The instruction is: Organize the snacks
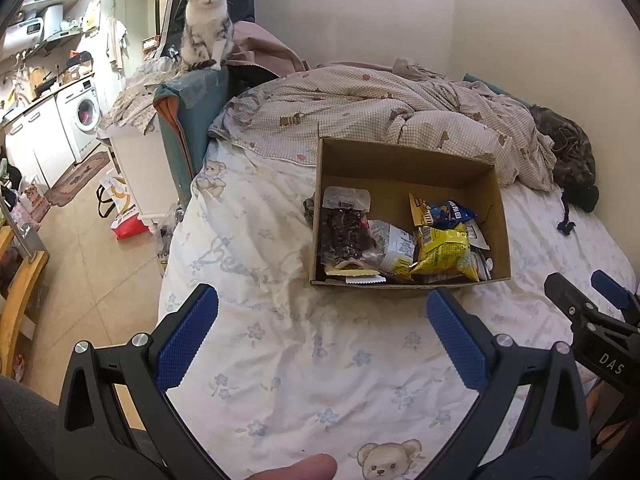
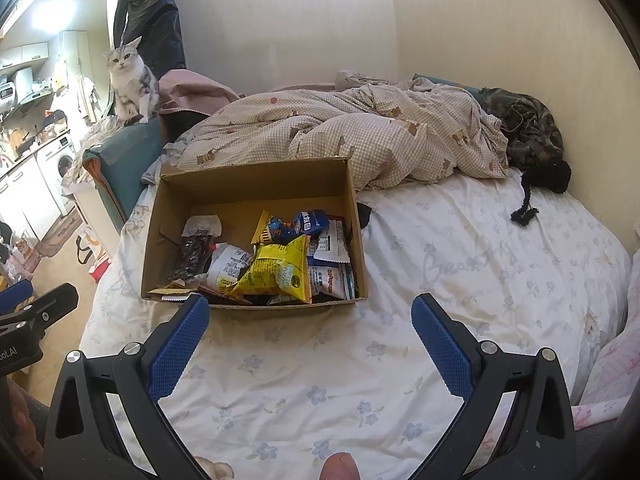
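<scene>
An open cardboard box [image 1: 400, 160] stands on the bed and shows in the right wrist view too [image 2: 248, 180]. It holds several snack packs: a yellow bag [image 1: 444, 252] [image 2: 276, 272], a blue pack [image 1: 452, 210] [image 2: 308, 222], a dark clear pack [image 1: 344, 232] [image 2: 194, 256] and white packs [image 2: 332, 264]. My left gripper [image 1: 322, 304] is open and empty, above the sheet just in front of the box. My right gripper [image 2: 310, 312] is open and empty, at the box's near edge. The right gripper also shows at the right of the left wrist view [image 1: 592, 292].
A crumpled checked duvet [image 1: 380, 108] lies behind the box. A dark camouflage garment [image 2: 528, 128] lies by the wall. A cat [image 1: 206, 20] sits on a teal piece of furniture left of the bed. The floor and a kitchen with a washing machine [image 1: 84, 116] are at the left.
</scene>
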Demonstrator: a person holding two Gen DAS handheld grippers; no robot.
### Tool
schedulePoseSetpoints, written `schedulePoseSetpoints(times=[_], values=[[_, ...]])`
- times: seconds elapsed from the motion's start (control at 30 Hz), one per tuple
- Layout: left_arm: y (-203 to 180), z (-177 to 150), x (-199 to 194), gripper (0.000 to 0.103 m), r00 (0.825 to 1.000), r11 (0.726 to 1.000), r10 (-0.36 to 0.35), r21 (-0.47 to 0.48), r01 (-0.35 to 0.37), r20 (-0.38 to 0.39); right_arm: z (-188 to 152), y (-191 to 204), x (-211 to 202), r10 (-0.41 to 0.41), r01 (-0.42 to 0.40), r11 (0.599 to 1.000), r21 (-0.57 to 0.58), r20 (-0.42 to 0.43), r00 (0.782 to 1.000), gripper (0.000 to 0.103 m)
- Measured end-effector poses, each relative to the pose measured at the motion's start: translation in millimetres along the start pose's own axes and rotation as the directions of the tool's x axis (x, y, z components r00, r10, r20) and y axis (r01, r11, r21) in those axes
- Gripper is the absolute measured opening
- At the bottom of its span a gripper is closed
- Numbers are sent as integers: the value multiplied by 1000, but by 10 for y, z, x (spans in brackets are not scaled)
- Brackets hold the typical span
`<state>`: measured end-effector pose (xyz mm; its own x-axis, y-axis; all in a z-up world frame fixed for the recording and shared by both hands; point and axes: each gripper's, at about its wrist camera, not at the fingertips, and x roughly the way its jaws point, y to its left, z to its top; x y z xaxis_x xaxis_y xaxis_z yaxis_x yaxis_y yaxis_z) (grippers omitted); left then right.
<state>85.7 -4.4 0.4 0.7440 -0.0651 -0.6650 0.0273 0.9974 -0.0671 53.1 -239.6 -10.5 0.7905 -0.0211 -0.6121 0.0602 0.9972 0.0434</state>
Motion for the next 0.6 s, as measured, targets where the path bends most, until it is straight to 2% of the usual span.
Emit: schedulePoseSetpoints(times=[0.6], values=[[21,16,15,103,1000,1000,4,-14,-4,0,14,1,0,-1,1,1000,-3,2,1000,103]])
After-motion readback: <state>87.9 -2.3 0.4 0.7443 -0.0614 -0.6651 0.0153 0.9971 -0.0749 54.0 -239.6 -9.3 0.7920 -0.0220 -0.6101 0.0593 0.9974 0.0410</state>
